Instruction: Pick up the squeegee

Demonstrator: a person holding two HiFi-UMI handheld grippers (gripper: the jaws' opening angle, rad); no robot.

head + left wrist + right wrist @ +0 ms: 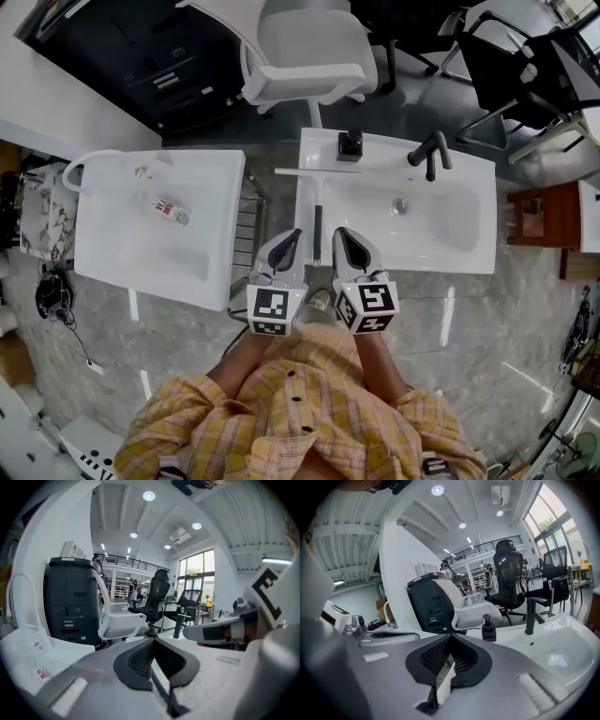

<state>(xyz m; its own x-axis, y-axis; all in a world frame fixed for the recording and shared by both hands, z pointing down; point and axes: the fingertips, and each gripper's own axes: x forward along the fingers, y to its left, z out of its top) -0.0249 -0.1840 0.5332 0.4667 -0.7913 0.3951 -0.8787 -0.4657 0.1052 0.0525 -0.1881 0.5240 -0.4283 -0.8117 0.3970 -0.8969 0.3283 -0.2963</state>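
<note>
Jaws pressed together and empty on my left gripper and right gripper; the squeegee looks light, stiff and slim, so I'd pinch its dark handle mid-length.

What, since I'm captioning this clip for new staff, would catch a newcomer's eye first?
Two white basins dominate the head view: the left-hand sink and the right-hand sink, which carries a black faucet and a black soap dispenser. A squeegee lies along the right-hand sink's left rim, blade at the far end. Nearest the person, the left gripper and right gripper flank its handle, fingers shut and empty.
</note>
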